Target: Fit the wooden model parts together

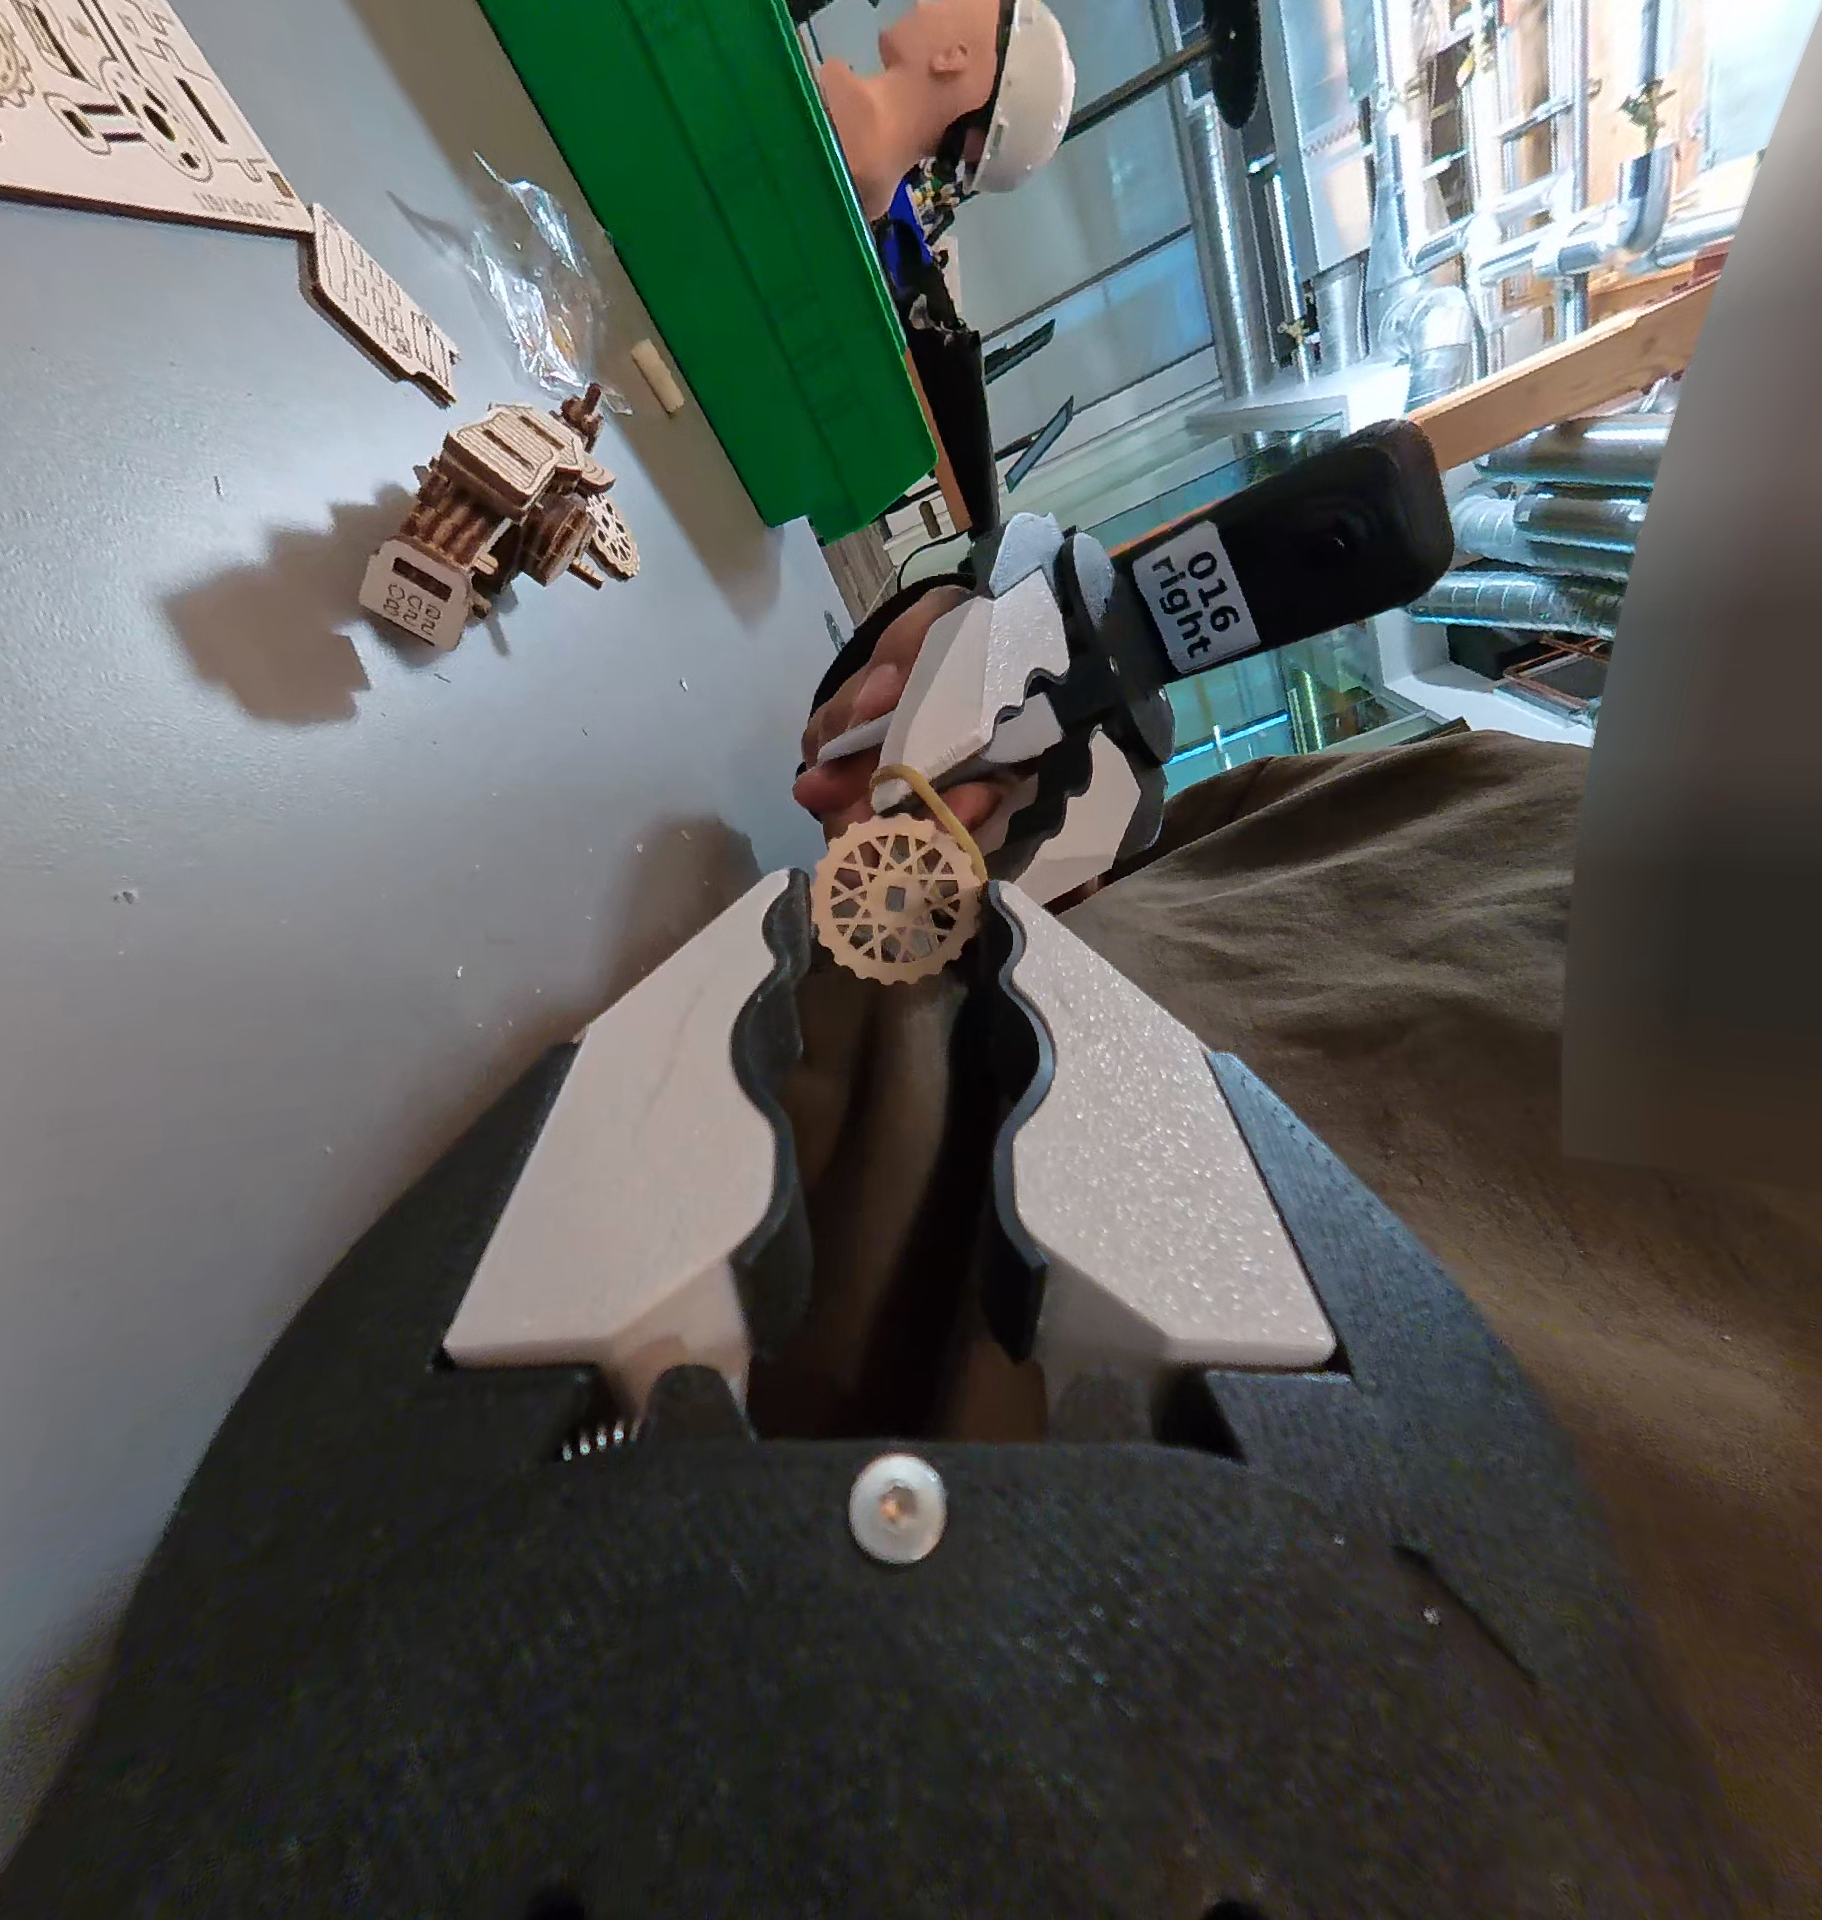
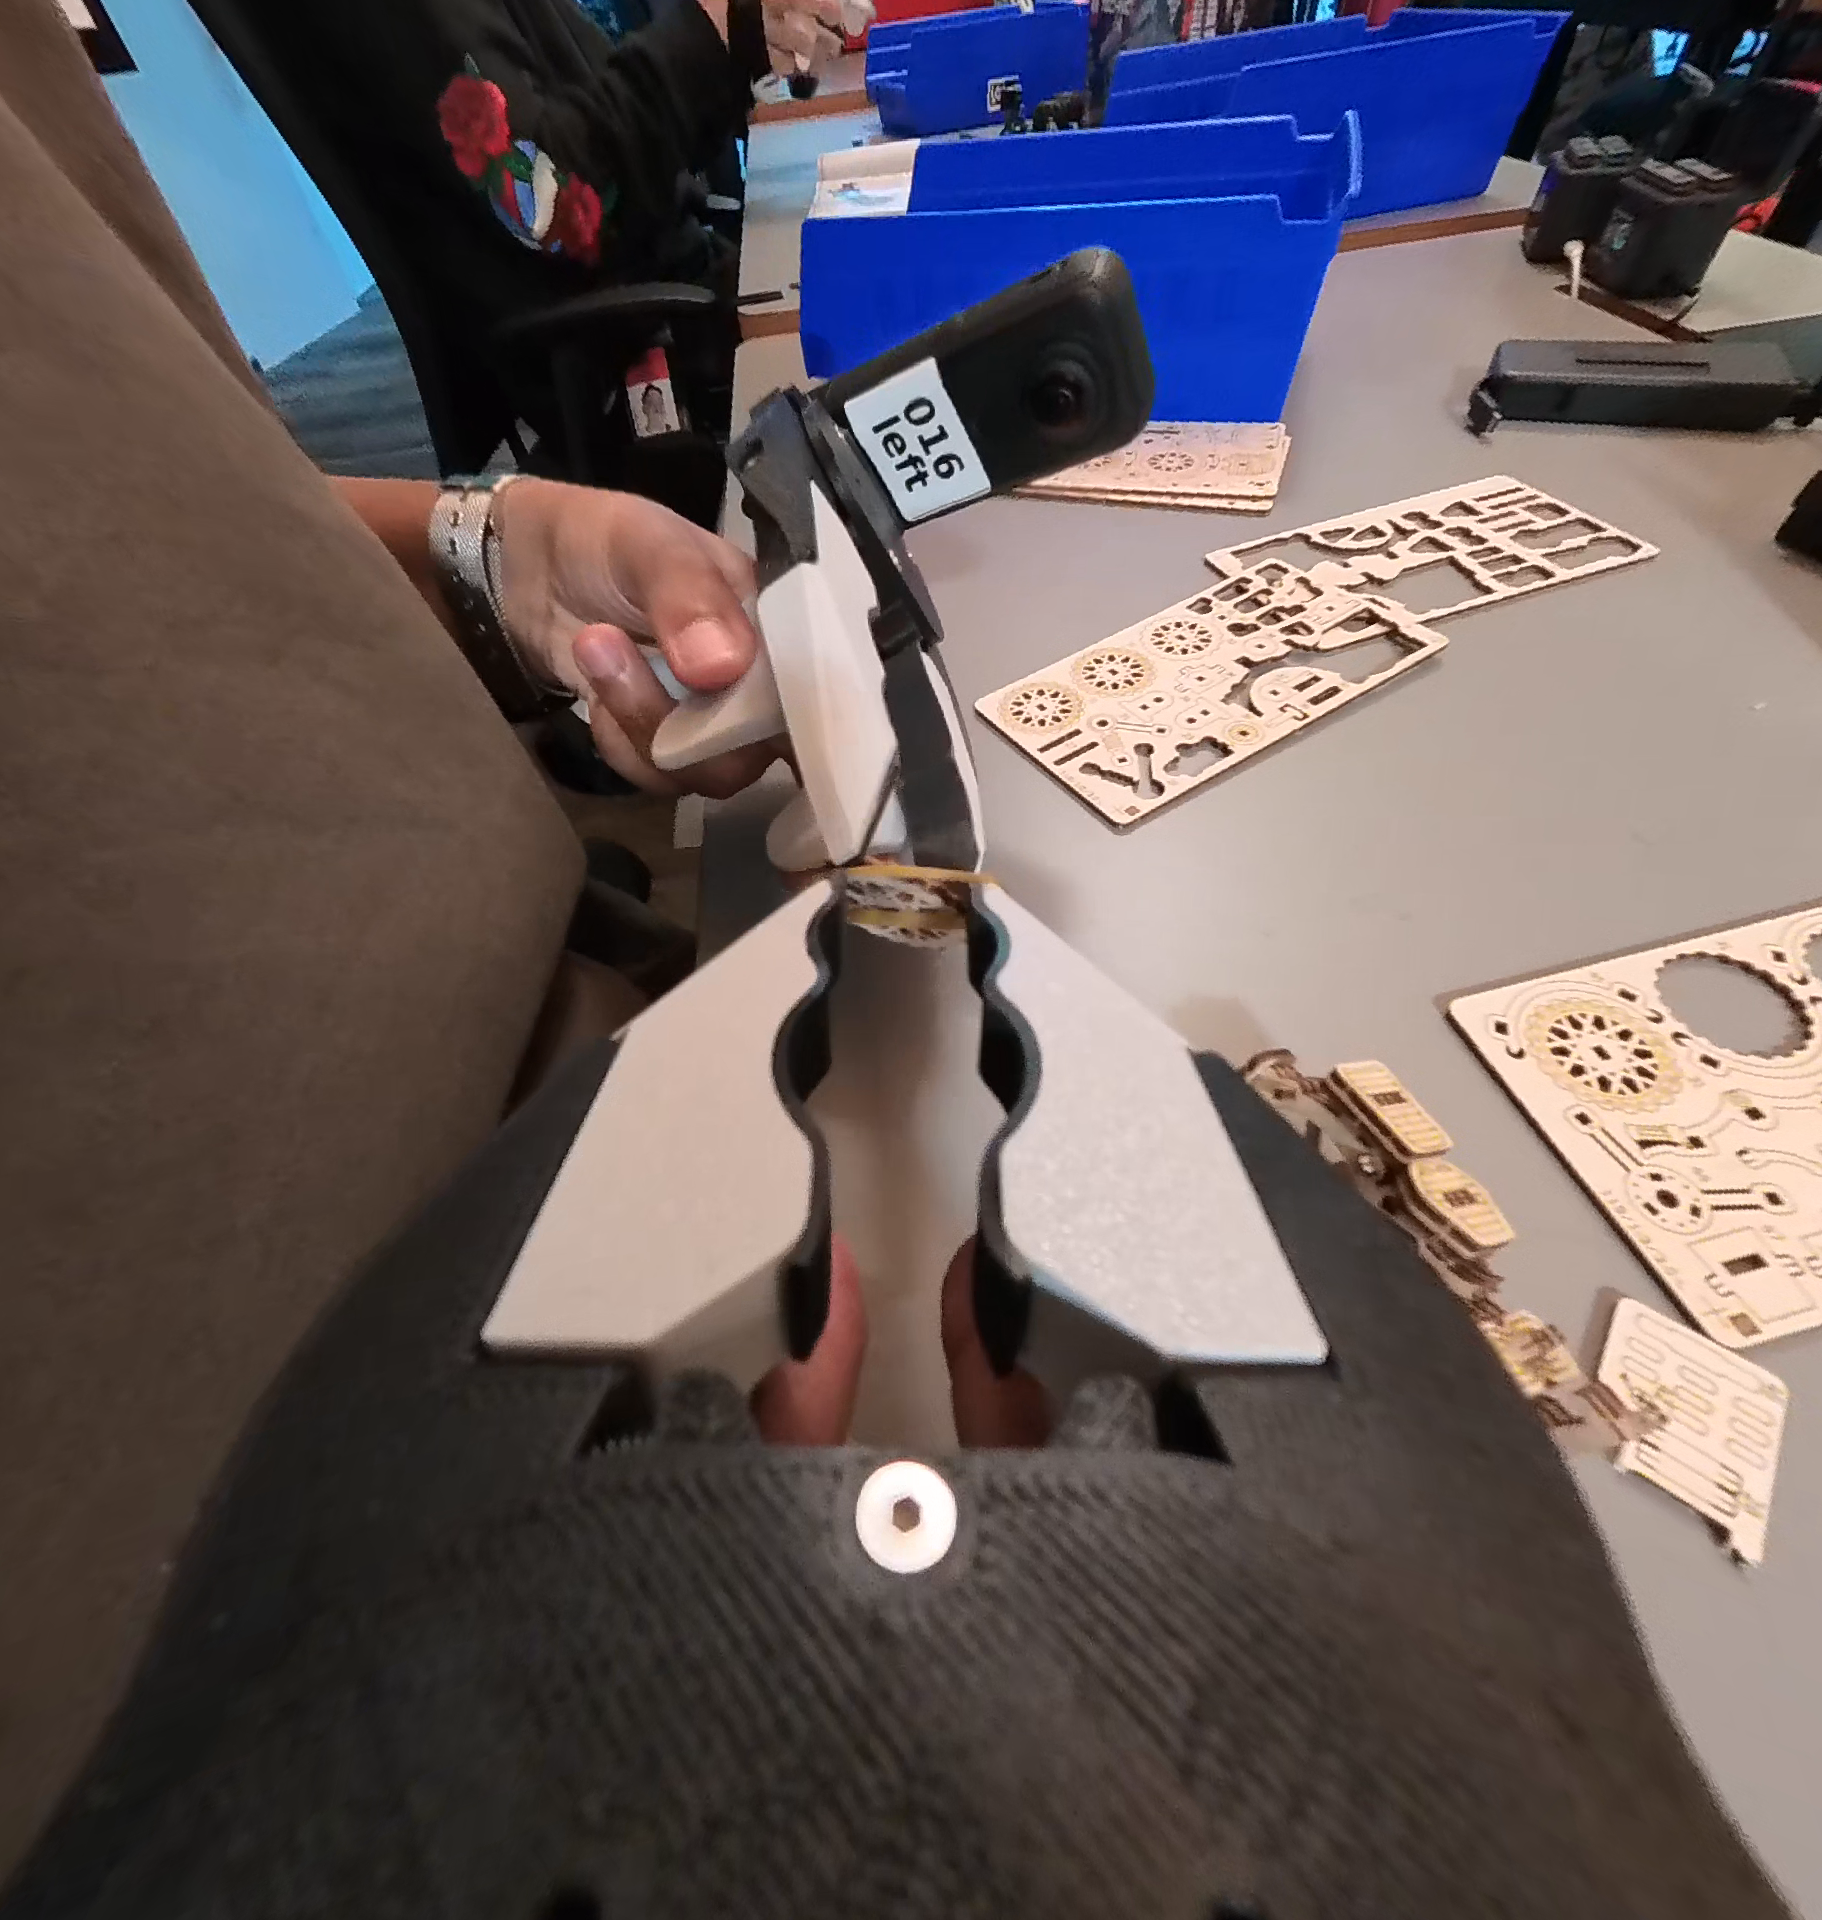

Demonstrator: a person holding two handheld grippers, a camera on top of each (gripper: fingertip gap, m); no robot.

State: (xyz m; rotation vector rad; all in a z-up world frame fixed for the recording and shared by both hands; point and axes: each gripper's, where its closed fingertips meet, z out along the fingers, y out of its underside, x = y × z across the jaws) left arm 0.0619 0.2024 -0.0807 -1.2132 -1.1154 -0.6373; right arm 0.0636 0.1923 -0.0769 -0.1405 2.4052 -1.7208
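My left gripper [image 1: 902, 914] is shut on a round wooden wheel [image 1: 899, 914], which fills the gap between its tips and faces the camera. A yellow rubber band [image 1: 938, 805] runs from the wheel's rim up over one fingertip [image 1: 886, 795] of my right gripper, which sits just behind the wheel. In the right wrist view the wheel [image 2: 902, 909] is edge-on between the tips of my right gripper [image 2: 905, 920], and the left gripper [image 2: 912, 860] reaches it from above. The right jaws are partly closed; whether they press on the wheel I cannot tell.
A partly built wooden model [image 1: 512, 520] [image 2: 1406, 1174] stands on the grey table [image 1: 159, 831]. Laser-cut part sheets [image 2: 1219, 675] [image 2: 1676, 1101] lie around it. A green bin [image 1: 709, 239] and blue bins [image 2: 1073, 270] stand at the back. The person's brown clothing [image 2: 211, 831] is close by. My two grippers' fingertips are within a few centimetres of each other.
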